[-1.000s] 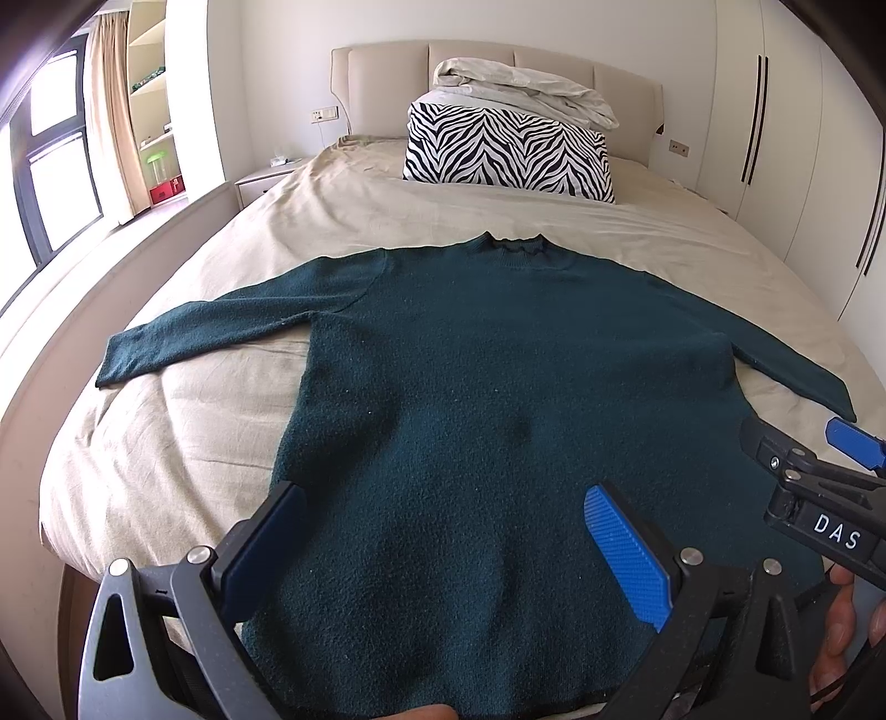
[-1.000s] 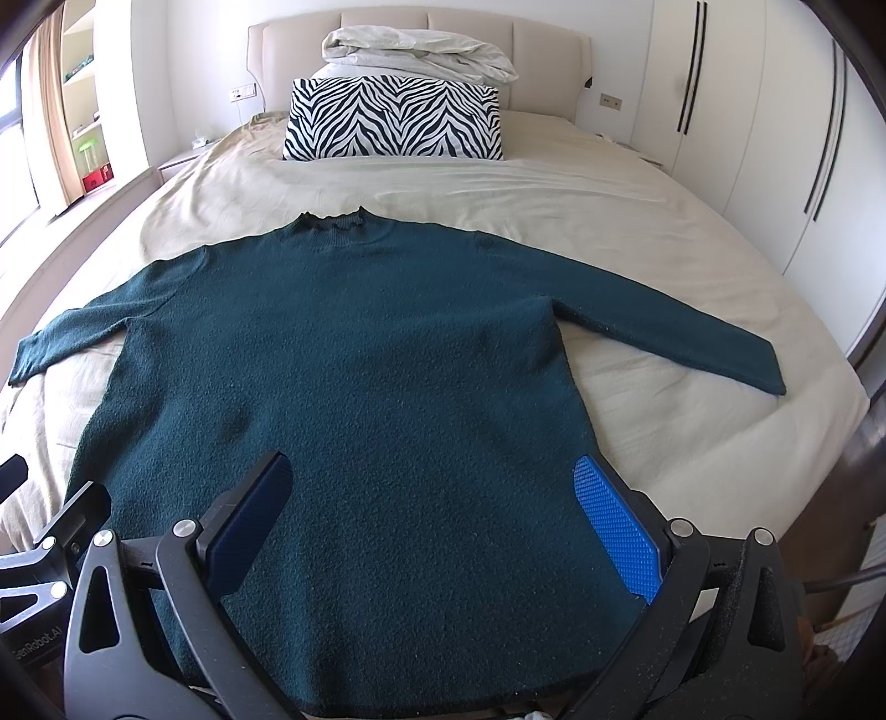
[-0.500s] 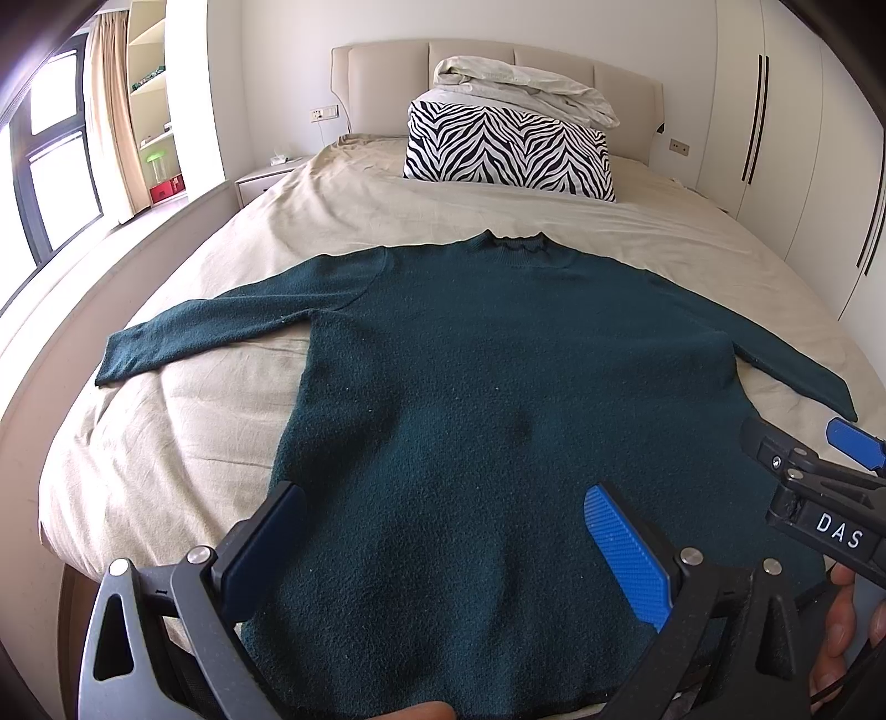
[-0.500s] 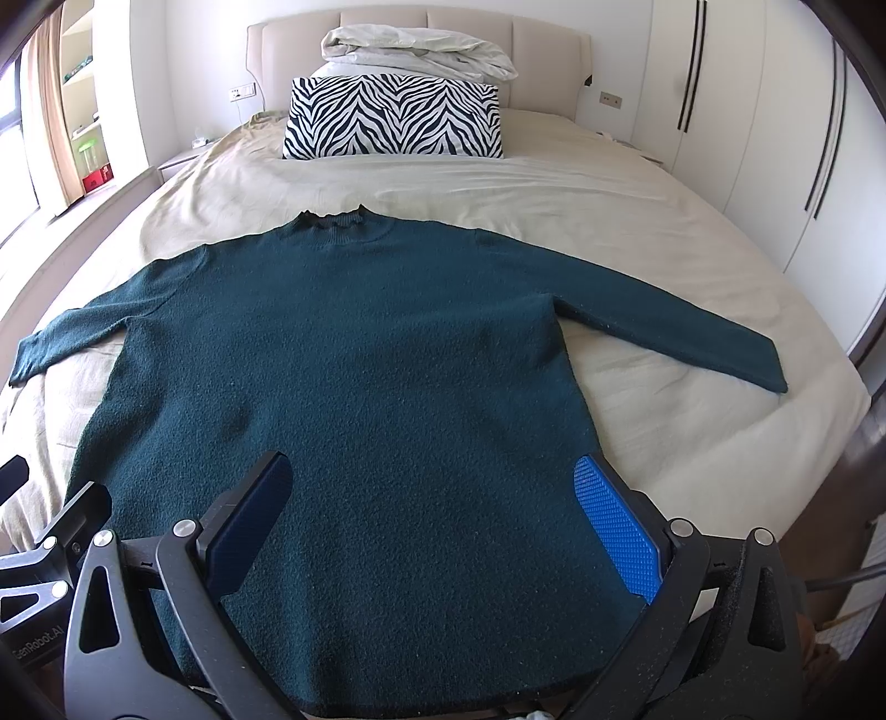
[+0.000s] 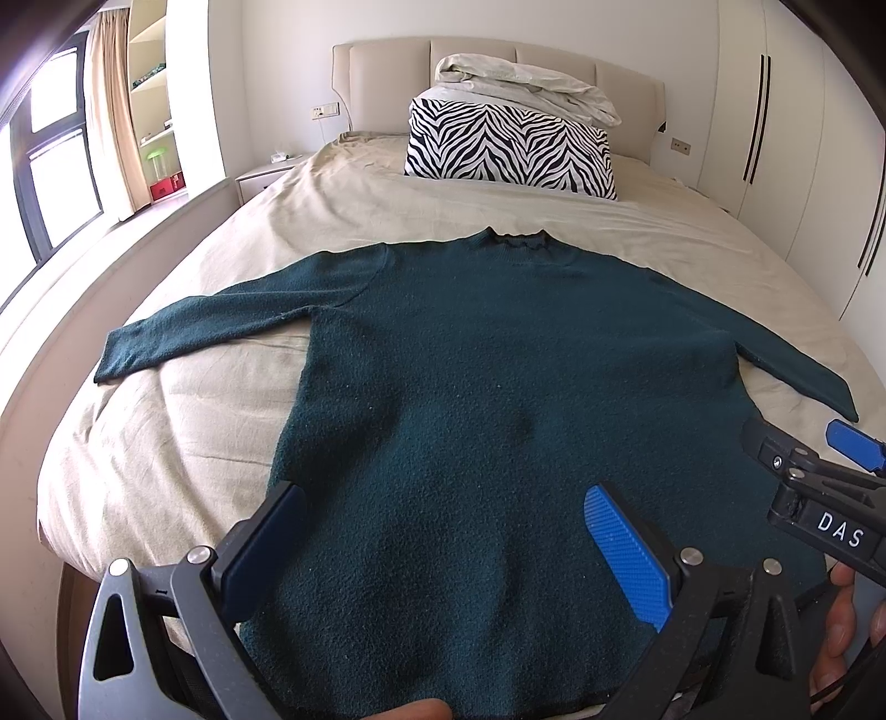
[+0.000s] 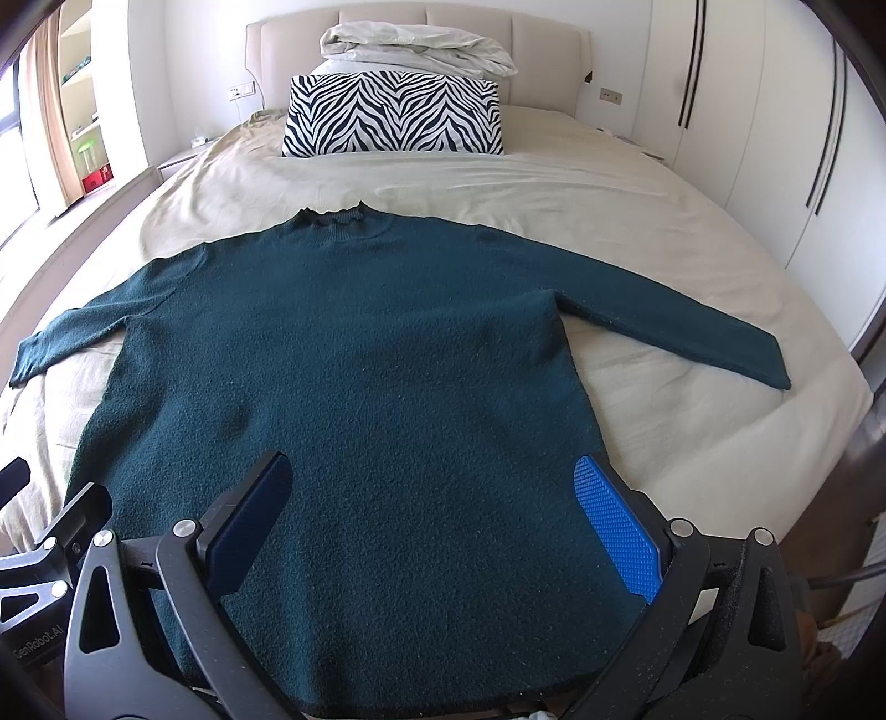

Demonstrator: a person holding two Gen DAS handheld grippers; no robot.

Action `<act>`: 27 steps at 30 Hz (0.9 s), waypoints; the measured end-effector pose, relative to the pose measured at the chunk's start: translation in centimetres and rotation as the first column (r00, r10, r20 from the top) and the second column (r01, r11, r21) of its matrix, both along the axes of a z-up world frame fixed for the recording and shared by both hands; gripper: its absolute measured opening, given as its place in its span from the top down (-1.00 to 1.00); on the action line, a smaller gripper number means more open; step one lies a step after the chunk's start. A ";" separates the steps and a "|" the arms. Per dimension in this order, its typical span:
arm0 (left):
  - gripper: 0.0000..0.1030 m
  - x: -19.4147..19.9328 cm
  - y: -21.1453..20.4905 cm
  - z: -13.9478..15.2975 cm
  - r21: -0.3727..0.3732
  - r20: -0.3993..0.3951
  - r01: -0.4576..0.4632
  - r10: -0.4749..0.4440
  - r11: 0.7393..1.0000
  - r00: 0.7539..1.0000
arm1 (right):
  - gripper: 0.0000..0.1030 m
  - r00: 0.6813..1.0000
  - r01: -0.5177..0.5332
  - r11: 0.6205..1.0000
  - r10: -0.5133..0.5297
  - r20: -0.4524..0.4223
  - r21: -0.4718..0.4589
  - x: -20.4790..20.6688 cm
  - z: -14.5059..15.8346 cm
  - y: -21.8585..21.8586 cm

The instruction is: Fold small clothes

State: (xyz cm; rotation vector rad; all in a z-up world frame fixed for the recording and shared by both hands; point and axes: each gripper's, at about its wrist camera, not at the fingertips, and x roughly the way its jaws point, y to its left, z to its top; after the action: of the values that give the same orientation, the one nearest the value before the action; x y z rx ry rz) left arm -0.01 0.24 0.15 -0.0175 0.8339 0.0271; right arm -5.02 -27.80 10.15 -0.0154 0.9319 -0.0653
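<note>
Sweater (image 6: 354,387) flat on bed (image 6: 692,221); hem at near edge, sleeves spread.

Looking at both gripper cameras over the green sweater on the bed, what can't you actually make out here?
- Sweater hem: both wrist views, partly hidden behind the left gripper and right gripper frames.
- Right gripper in the left wrist view: cut off by the right edge.
- Shelf items by the window: left wrist view, too small to identify.
- Bedding pile behind the zebra pillow: contents unclear.
</note>
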 end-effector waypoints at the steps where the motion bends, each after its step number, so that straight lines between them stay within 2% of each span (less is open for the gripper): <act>1: -1.00 0.0 0.0 0.0 -0.001 0.000 0.000 0.000 1.000 1.000 | -1.00 1.000 -0.001 1.000 0.001 -0.001 0.000 -0.2 -0.2 0.3; 14: -1.00 -0.2 -0.4 -0.4 -0.002 0.010 0.016 -0.016 1.000 1.000 | -1.00 1.000 0.002 1.000 -0.002 -0.018 0.017 0.9 -0.1 -0.4; 20: -1.00 0.0 -1.0 -1.0 0.028 0.034 0.064 -0.065 0.998 0.997 | -1.00 0.999 0.042 0.990 -0.038 -0.034 0.133 1.9 -1.1 -3.4; 22: -1.00 0.4 -0.8 -1.4 0.045 0.019 0.074 -0.075 0.996 0.997 | -1.00 0.997 0.080 0.975 -0.073 -0.038 0.209 2.6 -1.6 -6.4; 24: -1.00 0.9 -0.2 -1.5 0.044 0.019 0.058 -0.059 0.997 0.998 | -1.00 0.989 0.143 0.942 -0.145 -0.018 0.304 3.0 -2.1 -10.7; 26: -1.00 1.4 0.7 -1.5 0.018 0.034 0.036 -0.037 0.999 0.999 | -1.00 0.969 0.232 0.889 -0.246 -0.015 0.395 3.7 -3.0 -16.0; 27: -1.00 1.7 1.3 -1.4 -0.018 0.035 0.041 -0.040 0.999 0.999 | -1.00 0.954 0.279 0.856 -0.298 -0.026 0.436 3.9 -3.6 -18.8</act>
State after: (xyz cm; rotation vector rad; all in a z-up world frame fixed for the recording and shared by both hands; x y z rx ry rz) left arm 1.72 1.52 -1.26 -0.0189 0.7993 -0.0193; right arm -1.09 -46.61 6.56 0.5442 0.8828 -0.1341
